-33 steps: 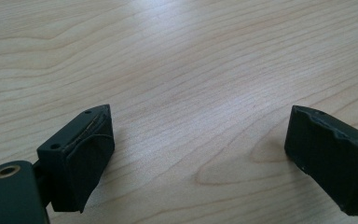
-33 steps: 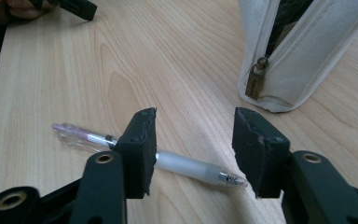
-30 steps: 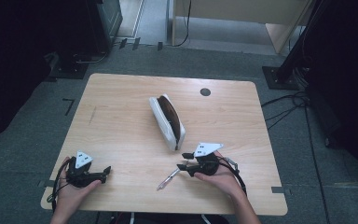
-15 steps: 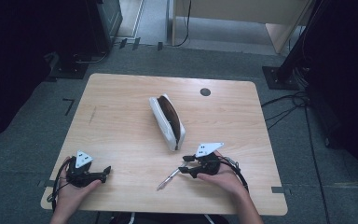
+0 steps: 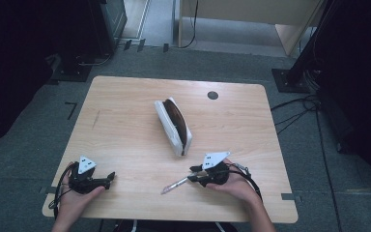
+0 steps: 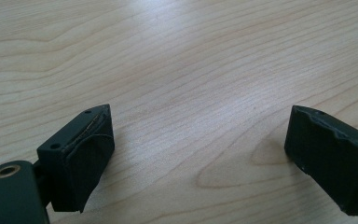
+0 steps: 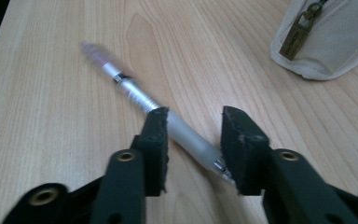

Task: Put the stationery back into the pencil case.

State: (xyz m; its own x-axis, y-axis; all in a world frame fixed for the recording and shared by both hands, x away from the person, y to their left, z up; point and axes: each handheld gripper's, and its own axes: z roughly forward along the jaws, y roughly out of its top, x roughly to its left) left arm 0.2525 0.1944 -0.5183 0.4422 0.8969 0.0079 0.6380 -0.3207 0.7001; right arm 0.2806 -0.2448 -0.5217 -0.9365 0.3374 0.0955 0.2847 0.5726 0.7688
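A silver pen (image 5: 176, 184) with a pinkish tip lies on the wooden table (image 5: 125, 111) near the front edge. It runs slantwise between the jaws of my right gripper (image 5: 193, 175). In the right gripper view the pen (image 7: 135, 91) crosses the gap of that gripper (image 7: 195, 114), close against both pads, with space still around its barrel. These jaws have just been closing around the pen. My left gripper (image 5: 110, 178) rests at the front left; its jaws (image 6: 198, 126) stand wide open over bare wood.
A white zip pouch (image 5: 174, 126) lies open mid-table, its dark inside showing. Its brass zip pull (image 7: 298, 35) hangs at the upper right of the right gripper view. A dark round grommet (image 5: 212, 95) sits near the far edge.
Both hands and the pen keep their places. The high view shows no clear difference.
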